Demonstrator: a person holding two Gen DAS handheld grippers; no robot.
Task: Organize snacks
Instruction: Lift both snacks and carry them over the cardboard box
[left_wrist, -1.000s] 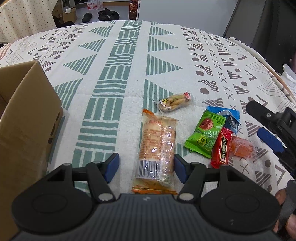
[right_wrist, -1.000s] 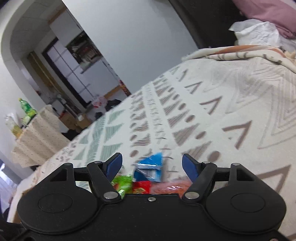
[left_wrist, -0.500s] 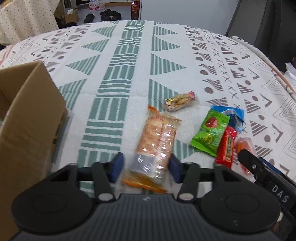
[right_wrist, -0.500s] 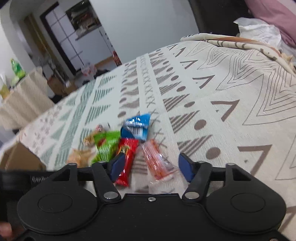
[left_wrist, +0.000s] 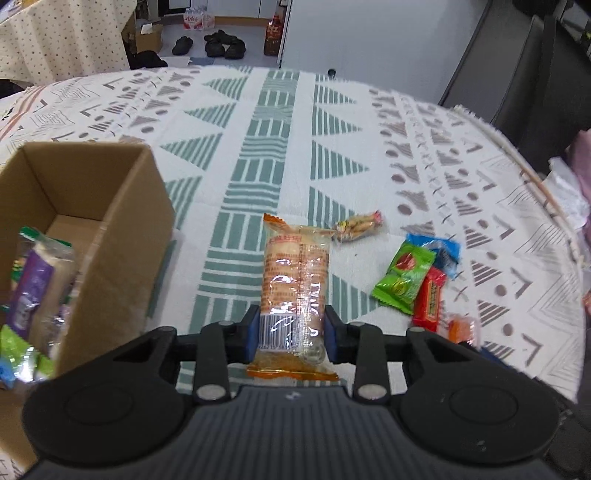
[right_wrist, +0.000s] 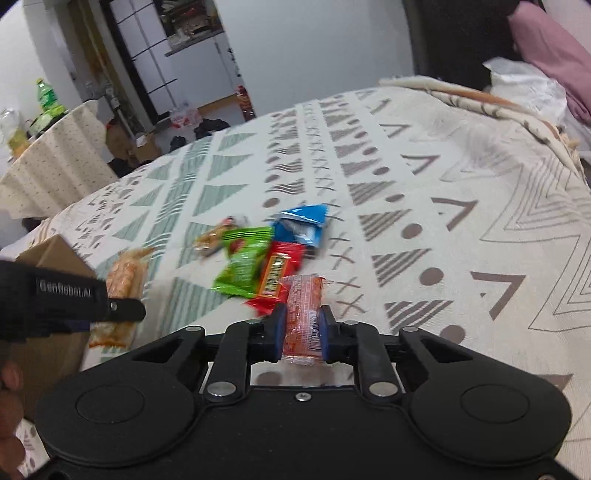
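My left gripper has its jaws closing on the barcode end of a long clear pack of orange crackers, and the blue pads press its sides. The pack hangs a little above the patterned tablecloth. An open cardboard box holding several snacks stands to the left. My right gripper is shut on a small orange sachet. Just beyond it lie a red bar, a green pack, a blue pack and a small tan snack.
The cloth's edge curves down on the right, with a dark chair and pink fabric beyond. Shoes and a bottle sit on the floor past the far edge. A dotted-cloth table stands at the back left. A person's hand holds the left gripper.
The left jaws closed onto the cracker pack and lifted it, bringing the box's inside into view. The right gripper swung down over the pile and closed on the orange sachet.
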